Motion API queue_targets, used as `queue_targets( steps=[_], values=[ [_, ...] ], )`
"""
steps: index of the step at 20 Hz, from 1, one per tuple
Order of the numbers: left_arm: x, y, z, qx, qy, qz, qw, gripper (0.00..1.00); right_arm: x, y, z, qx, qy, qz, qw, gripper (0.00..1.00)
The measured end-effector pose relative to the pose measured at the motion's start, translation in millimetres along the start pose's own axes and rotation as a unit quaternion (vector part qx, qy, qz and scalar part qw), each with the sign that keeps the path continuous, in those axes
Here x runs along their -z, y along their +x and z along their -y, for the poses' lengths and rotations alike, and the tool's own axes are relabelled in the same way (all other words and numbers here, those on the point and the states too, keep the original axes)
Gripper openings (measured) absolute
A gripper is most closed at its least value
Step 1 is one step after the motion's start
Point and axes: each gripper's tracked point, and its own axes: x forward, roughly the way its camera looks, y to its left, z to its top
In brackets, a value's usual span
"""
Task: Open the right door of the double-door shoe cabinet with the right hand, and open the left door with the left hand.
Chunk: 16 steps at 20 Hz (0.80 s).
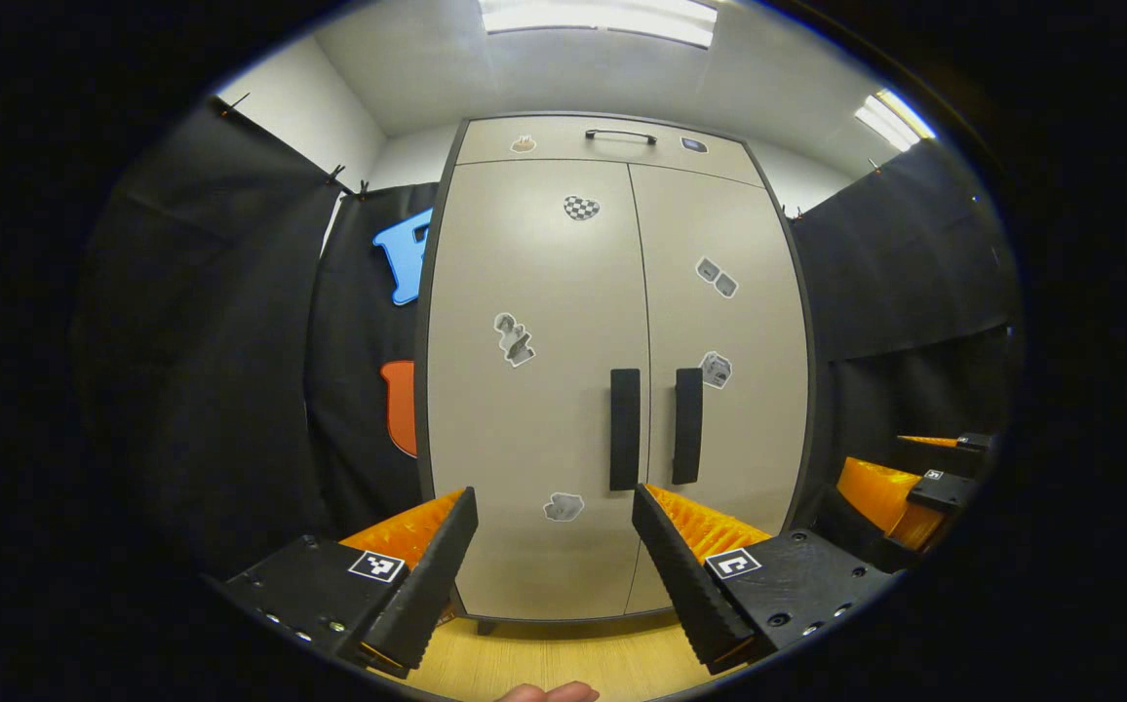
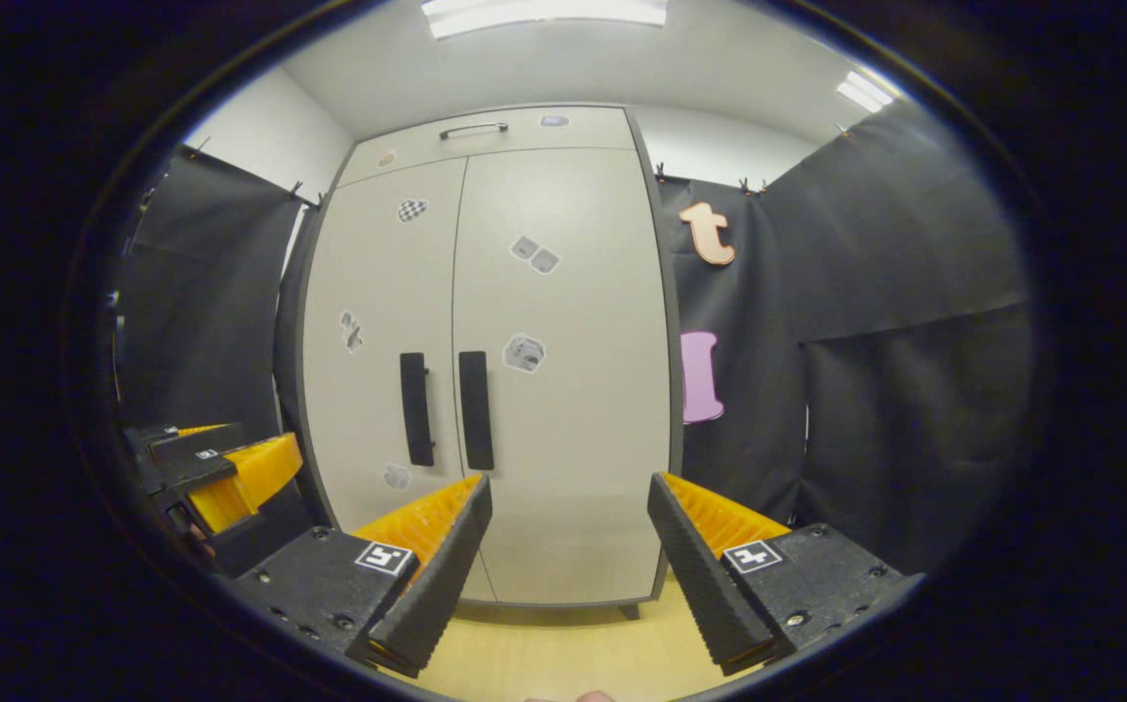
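fingers hide cabinet base

Cabinet mid-frame ahead of me, left door beside right door, handles adjacent at center seam, drawer on top.

Shoe cabinet: pale beige doors, dark grey edging, two black vertical handles, a black top handle. Stickers: grey-and-white, one black-and-white chequered. Floor: light yellowish wood grain; curtains: black.
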Motion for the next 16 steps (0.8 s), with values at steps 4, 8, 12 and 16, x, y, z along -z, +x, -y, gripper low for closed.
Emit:
queue_targets(
  steps=[4, 8, 12, 16],
  values=[
    [0.3, 0.5, -1.2, 0.002, -0.002, -0.001, 1.000, 0.96, -7.6, 29.5, -9.4, -0.002, -0.006, 0.005, 1.000, 1.00],
    [2.5, -2.6, -4.0, 0.004, -0.001, -0.003, 1.000, 0.96, -13.1, 72.6, -31.0, -0.023, 0.007, 0.000, 1.000, 1.00],
    [8.0, -4.9, -8.7, 0.004, 0.000, -0.010, 1.000, 0.96, -18.4, 113.1, -54.9, -0.039, 0.008, 0.001, 0.999, 1.00],
    [11.2, -8.2, -17.1, -0.001, -0.004, -0.013, 1.000, 0.96, -15.7, 145.3, -73.8, -0.044, 0.000, -0.006, 0.999, 1.00]
  ],
)
